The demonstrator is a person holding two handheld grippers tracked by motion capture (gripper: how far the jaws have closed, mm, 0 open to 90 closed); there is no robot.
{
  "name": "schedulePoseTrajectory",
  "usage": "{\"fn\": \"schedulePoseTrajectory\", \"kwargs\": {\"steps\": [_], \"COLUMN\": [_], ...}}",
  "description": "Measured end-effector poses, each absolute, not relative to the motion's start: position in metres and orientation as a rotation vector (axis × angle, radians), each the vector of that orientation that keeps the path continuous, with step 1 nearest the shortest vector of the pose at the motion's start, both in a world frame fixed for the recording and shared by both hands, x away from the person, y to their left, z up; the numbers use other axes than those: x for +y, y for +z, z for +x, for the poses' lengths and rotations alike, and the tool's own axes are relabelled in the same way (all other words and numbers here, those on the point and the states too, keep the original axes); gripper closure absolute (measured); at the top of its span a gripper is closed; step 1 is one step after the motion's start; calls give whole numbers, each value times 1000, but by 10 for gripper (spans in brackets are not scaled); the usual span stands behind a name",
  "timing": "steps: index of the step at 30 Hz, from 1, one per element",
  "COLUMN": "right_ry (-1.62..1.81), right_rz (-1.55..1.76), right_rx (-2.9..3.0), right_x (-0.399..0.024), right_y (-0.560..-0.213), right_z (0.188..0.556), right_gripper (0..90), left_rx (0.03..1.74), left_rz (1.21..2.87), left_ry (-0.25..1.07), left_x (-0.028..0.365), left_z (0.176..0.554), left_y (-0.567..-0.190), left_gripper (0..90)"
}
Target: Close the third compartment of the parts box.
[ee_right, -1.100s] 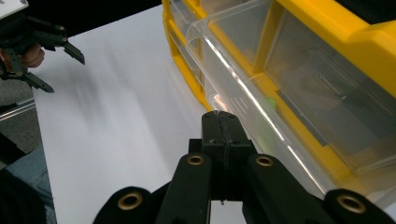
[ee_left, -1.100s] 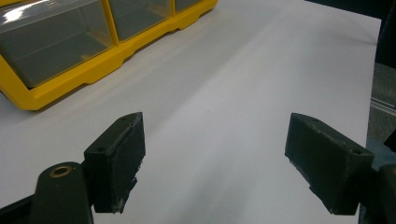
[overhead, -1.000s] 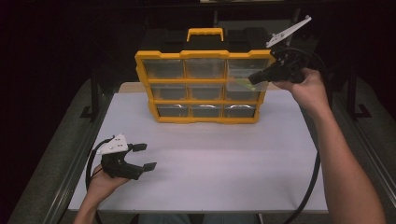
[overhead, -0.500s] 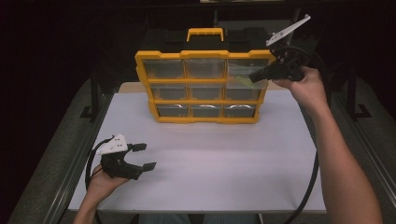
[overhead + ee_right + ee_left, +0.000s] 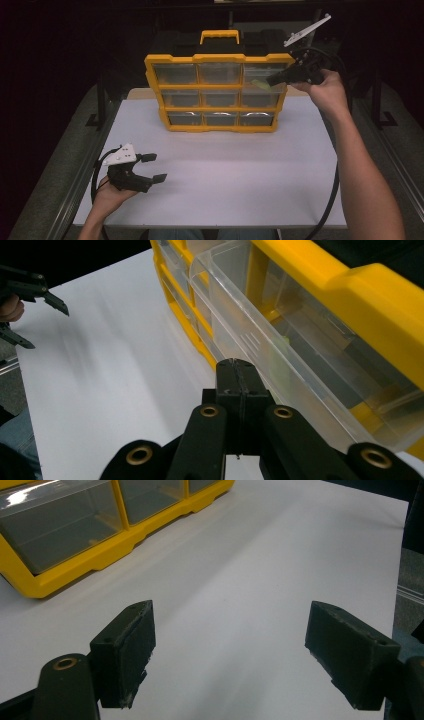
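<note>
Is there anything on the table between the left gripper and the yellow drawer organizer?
Nothing: in the high view, bare white table separates the left gripper from the yellow drawer organizer. The left gripper view agrees.

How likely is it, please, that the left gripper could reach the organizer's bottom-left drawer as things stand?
Probably yes. The left gripper sits open at the table's near left corner, and bare tabletop lies between it and the bottom-left drawer of the yellow organizer. The right gripper works at the top-right drawer.

The high view looks forward and down over the white table [image 5: 225,170] to the yellow drawer organizer [image 5: 220,92]. The left gripper view skims low across the table, organizer [image 5: 75,535] at upper left. The right gripper view sits close beside its top clear drawer [image 5: 280,340].
</note>
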State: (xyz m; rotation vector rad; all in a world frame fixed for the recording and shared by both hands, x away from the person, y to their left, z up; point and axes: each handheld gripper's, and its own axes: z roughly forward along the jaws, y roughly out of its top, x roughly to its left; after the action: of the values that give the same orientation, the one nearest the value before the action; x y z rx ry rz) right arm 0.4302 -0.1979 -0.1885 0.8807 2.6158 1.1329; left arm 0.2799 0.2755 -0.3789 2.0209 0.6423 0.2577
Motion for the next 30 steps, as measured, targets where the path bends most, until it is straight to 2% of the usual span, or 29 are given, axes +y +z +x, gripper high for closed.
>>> {"fn": "schedulePoseTrajectory", "kwargs": {"steps": [30], "right_ry": [1072], "right_rz": [859], "right_rx": [2646], "right_x": [-188], "right_y": [-185], "right_z": [438], "right_gripper": [890], "left_rx": [644], "left_rz": [2017], "left_ry": [250], "left_x": [275], "left_z": [279], "left_y": [-379], "left_gripper": [201]}}
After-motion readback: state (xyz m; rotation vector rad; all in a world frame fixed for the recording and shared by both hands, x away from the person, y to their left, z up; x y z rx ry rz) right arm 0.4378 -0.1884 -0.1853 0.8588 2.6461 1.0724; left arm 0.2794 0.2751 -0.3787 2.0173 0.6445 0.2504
